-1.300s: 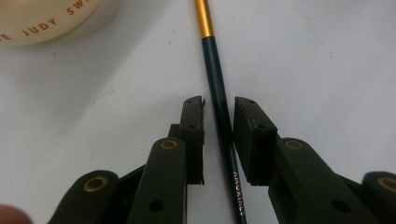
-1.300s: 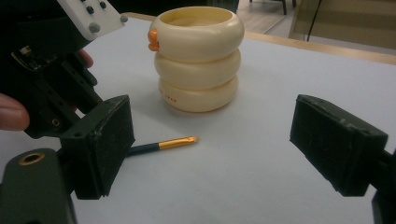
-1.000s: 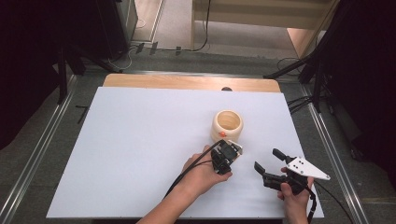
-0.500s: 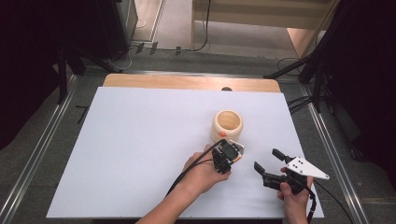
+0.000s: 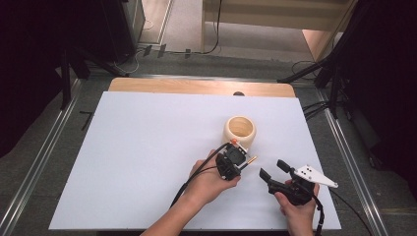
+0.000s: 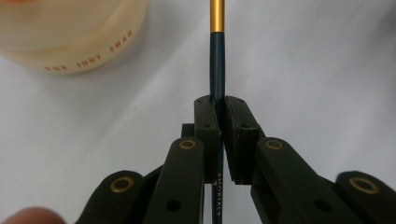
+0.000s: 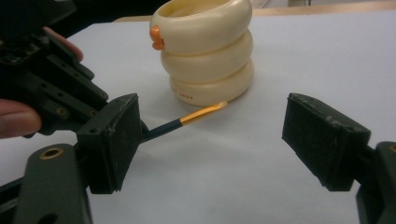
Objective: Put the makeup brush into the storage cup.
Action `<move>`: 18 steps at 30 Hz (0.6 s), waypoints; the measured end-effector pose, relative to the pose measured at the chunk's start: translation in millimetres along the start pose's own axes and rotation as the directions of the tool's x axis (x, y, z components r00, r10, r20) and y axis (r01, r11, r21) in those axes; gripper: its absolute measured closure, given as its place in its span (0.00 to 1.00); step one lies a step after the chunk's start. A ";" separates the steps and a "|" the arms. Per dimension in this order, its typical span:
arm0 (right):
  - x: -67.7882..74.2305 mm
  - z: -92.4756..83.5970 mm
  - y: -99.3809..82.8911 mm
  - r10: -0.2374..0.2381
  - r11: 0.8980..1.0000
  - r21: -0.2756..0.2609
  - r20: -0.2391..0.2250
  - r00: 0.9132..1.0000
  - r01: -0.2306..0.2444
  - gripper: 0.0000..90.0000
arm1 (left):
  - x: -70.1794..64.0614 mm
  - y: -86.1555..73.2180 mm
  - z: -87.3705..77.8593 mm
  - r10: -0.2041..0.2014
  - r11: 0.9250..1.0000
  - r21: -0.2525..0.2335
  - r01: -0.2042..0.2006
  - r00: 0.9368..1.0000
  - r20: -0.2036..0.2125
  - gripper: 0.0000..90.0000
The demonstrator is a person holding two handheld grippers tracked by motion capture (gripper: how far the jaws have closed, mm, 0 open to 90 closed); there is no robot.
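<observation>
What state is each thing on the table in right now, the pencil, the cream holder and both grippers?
Pencil: clamped in the left gripper, gold end pointing toward the holder, tip off the table.
Cream ringed holder: upright on the white table, open at the top; its inside shows nothing that can be made out.
Left gripper: shut on the pencil.
Right gripper: open, nothing between its jaws, which have just been closing a little.

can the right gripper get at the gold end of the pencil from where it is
Probably yes. The right gripper stands open with nothing between it and the pencil, whose gold end sticks out free of the left gripper, just short of the cream holder.
</observation>
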State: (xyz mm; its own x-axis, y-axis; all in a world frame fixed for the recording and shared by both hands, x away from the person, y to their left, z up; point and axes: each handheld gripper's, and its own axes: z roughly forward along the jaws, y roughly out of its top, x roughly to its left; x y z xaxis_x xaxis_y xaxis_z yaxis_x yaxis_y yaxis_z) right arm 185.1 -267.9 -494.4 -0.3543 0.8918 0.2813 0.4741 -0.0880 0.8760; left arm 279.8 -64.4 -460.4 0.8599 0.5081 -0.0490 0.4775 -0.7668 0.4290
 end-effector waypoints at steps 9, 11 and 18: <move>14.6 4.7 -2.4 0.208 0.978 -0.031 -0.032 0.978 -0.209 0.42 | -9.1 -7.0 -17.9 0.012 0.985 -0.175 -0.009 1.000 0.018 0.95; 14.9 4.7 -2.5 0.245 0.968 -0.039 -0.042 0.968 -0.247 0.45 | -12.1 -8.3 -18.8 0.022 0.981 -0.193 -0.018 1.000 0.020 0.95; 9.7 7.3 -4.1 0.311 0.949 -0.032 -0.076 0.947 -0.314 0.54 | -21.0 -11.0 -19.6 0.035 0.967 -0.254 -0.026 0.999 0.031 0.95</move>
State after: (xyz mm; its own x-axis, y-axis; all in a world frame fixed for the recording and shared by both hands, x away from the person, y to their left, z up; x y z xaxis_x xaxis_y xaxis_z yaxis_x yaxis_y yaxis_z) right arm 185.7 -255.7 -498.2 -0.2492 0.7837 0.5690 0.5354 -0.3781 0.7552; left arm 252.9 -58.9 -446.4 0.8812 0.4687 -0.0619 0.3936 -0.6546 0.6454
